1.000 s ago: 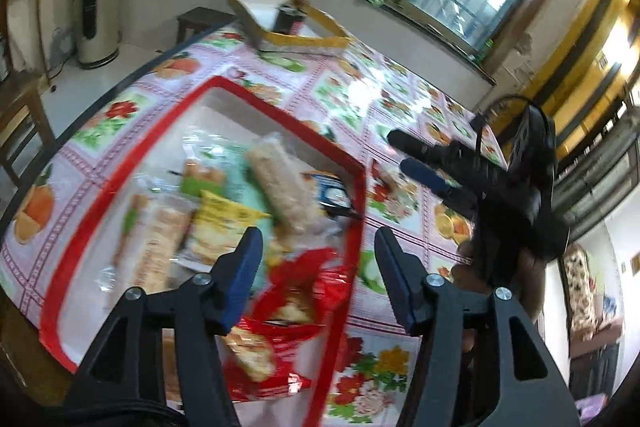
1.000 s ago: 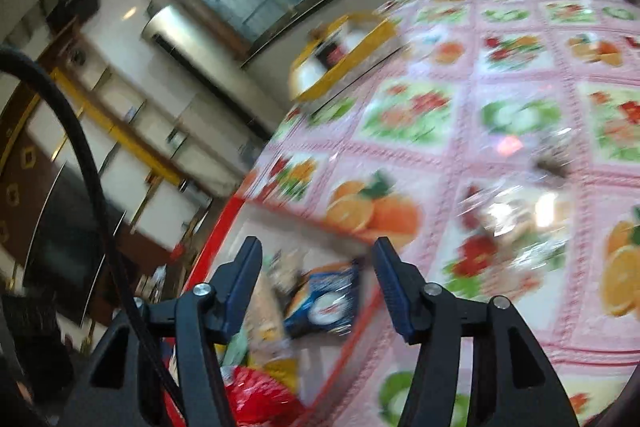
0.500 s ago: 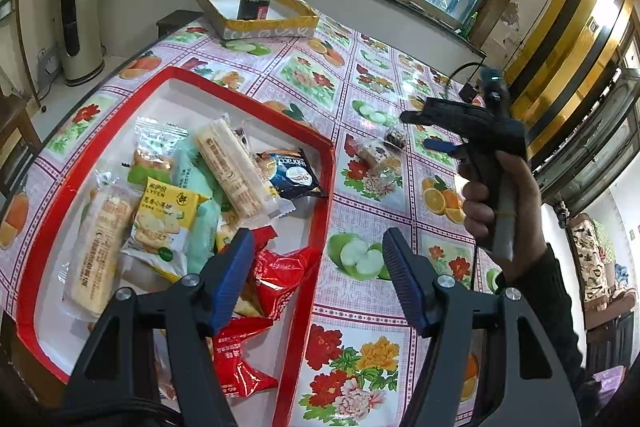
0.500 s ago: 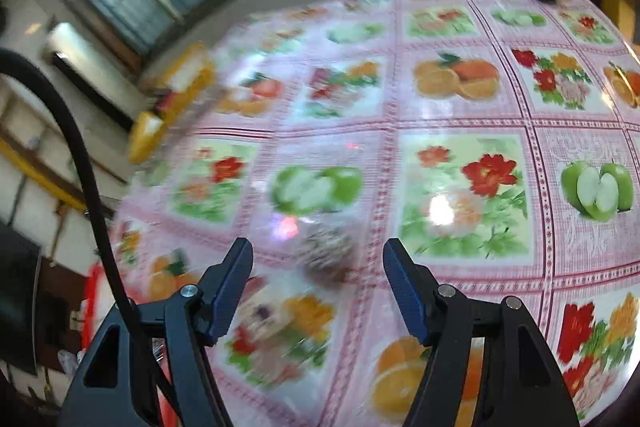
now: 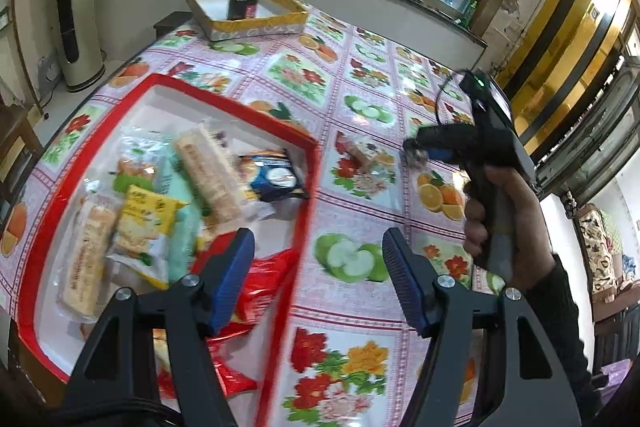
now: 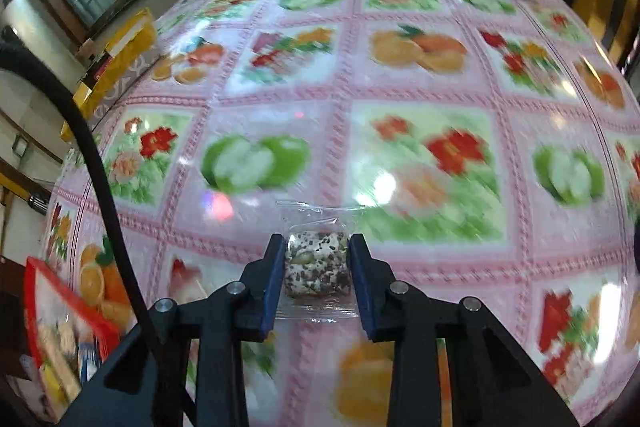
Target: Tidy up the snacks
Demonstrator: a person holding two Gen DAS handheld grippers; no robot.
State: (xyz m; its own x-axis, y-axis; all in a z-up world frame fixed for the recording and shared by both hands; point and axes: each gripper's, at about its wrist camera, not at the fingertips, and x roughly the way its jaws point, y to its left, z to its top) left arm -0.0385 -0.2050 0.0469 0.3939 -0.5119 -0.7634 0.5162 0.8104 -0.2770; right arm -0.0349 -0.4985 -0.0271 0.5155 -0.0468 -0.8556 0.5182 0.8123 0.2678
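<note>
Snack [image 6: 317,264] clenched in right tool [image 6: 317,269], off bench [image 6: 400,87], likely bound for red tray [image 5: 316,163]. Left tool [image 5: 318,275] released, empty, hovering by tray edge.

Motion blur smears the tablecloth [image 6: 420,163] print, and the red tray [image 6: 36,291] is cut off at the left edge

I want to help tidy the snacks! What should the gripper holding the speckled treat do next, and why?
Probably lift it: the right gripper is shut on the wrapped speckled snack, alone on the tablecloth, while other snacks lie in the red tray.
</note>
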